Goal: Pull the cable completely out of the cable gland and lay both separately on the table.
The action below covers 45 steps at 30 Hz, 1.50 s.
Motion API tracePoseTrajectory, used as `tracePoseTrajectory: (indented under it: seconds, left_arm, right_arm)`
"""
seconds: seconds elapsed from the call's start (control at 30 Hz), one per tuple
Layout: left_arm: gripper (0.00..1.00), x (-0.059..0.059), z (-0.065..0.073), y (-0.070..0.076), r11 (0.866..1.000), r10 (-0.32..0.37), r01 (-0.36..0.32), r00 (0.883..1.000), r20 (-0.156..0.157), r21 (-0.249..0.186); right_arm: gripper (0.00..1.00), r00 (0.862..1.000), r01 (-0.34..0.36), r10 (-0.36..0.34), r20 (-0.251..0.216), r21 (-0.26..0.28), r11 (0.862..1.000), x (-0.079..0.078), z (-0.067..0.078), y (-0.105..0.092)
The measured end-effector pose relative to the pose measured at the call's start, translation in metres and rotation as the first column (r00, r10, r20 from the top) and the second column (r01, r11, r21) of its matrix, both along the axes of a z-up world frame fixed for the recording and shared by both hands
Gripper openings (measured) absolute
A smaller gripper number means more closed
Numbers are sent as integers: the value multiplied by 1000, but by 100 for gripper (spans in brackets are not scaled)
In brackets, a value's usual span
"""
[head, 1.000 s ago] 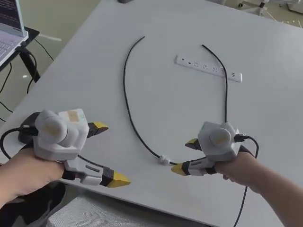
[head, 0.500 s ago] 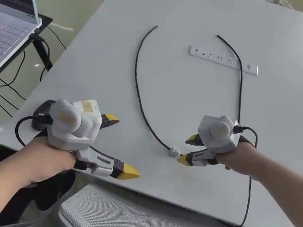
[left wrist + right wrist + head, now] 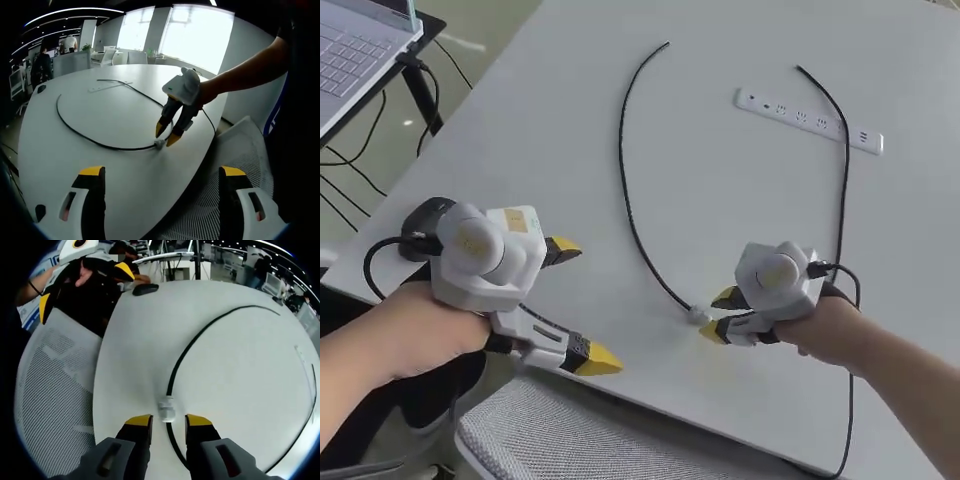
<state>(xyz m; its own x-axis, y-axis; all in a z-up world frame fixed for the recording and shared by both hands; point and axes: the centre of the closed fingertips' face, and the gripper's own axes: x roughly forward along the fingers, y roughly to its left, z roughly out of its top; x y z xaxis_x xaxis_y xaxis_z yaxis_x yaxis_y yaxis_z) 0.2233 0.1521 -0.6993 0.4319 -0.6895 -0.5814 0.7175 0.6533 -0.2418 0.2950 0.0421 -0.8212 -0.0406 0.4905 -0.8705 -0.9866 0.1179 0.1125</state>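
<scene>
Cable gland [image 3: 167,411] lies near the table [image 3: 720,180] edge with the black cable [image 3: 632,200] still in it, and the right gripper [image 3: 717,316] has moved up close, jaws spread, ready to pinch, while the left gripper [image 3: 587,305] waits wide apart.

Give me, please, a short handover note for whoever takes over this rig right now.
Left tool: open, empty, above the near edge of the table.
Right tool: open, with its jaw tips right at the white gland, not closed on it.
The black cable lies in a loop on the table and runs through the gland.
Done: nothing yet; the cable is in the gland.
Left: grip the gland, take the cable with the other tool, pull it fully out, and lay both apart.
</scene>
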Motion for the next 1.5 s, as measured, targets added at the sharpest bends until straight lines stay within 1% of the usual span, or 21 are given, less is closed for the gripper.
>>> tracePoseTrajectory:
  seconds: [0.17, 0.27, 0.37, 0.47, 0.5, 0.57, 0.6, 0.73, 0.8, 0.93, 1.0, 1.13, 1.23, 1.27, 1.33, 1.43, 1.5]
  left_arm:
    - [94, -2, 0, 0, 1000, -4, 4, 1000, -2, -3]
    - [93, -4, -3, 1, 1000, -12, 12, 1000, -10, 4]
    - [92, -5, -3, 1, 1000, -14, 14, 1000, -14, 2]
    - [92, -4, 0, 0, 1000, -4, 3, 1000, -12, -20]
    - [92, -4, 1, 0, 1000, -3, 2, 1000, -11, -22]
    - [92, -3, 1, 0, 1000, -5, 5, 1000, -9, -20]
    - [92, -4, 1, 0, 1000, -6, 6, 1000, -10, -18]
    - [92, -3, -1, 0, 1000, -10, 10, 1000, -10, -15]
    - [92, -3, -2, 0, 1000, -11, 11, 1000, -10, -13]
    - [92, -3, -3, 0, 1000, -12, 12, 1000, -10, -11]
    - [92, -3, -2, -1, 1000, -10, 10, 1000, -9, -19]
    - [92, 0, 3, -3, 999, -12, 12, 1000, -2, -30]
    - [92, 3, 4, -5, 999, -22, 22, 1000, 2, -28]
    - [92, 4, 4, -6, 999, -26, 26, 1000, 2, -27]
    - [92, 6, 5, -8, 999, -34, 34, 999, 6, -26]
    - [92, 11, 8, -13, 999, -44, 45, 999, 17, -28]
    - [92, 14, 11, -16, 998, -52, 53, 998, 31, -24]
  right_arm:
    - [16, 1000, -5, 5, 9, -8, 1000, 1, -2, 0]
    - [12, 1000, 11, -11, 11, -10, 1000, 3, -2, 0]
    - [13, 1000, 6, -5, 17, -11, 1000, 3, -3, 1]
    - [12, 1000, 0, 0, 17, -12, 1000, 2, -4, 2]
    - [11, 1000, -1, 1, 14, -12, 1000, 2, -4, 3]
    - [9, 1000, -7, 7, 12, -15, 1000, 0, -5, 4]
    - [8, 1000, -12, 13, 26, -15, 1000, 1, -5, 5]
    - [8, 1000, -2, 2, 24, -17, 1000, 0, -4, 5]
    - [8, 999, -14, 15, 34, -15, 1000, 1, -4, 5]
    - [7, 999, -17, 17, 43, -20, 1000, 1, -4, 4]
    - [7, 999, -15, 16, 44, -24, 1000, 1, -4, 4]
    - [7, 999, 0, 1, 33, -15, 1000, 2, 1, 5]
    - [7, 1000, 11, -11, 26, -8, 1000, 2, 6, 4]
    - [7, 1000, 24, -24, 12, -7, 1000, 1, 9, 4]
    - [6, 999, 35, -35, 4, -1, 999, 0, 13, 4]
    - [6, 999, 45, -45, -8, 6, 999, -2, 20, 3]
    - [6, 999, 49, -49, -9, 12, 999, -3, 25, 3]
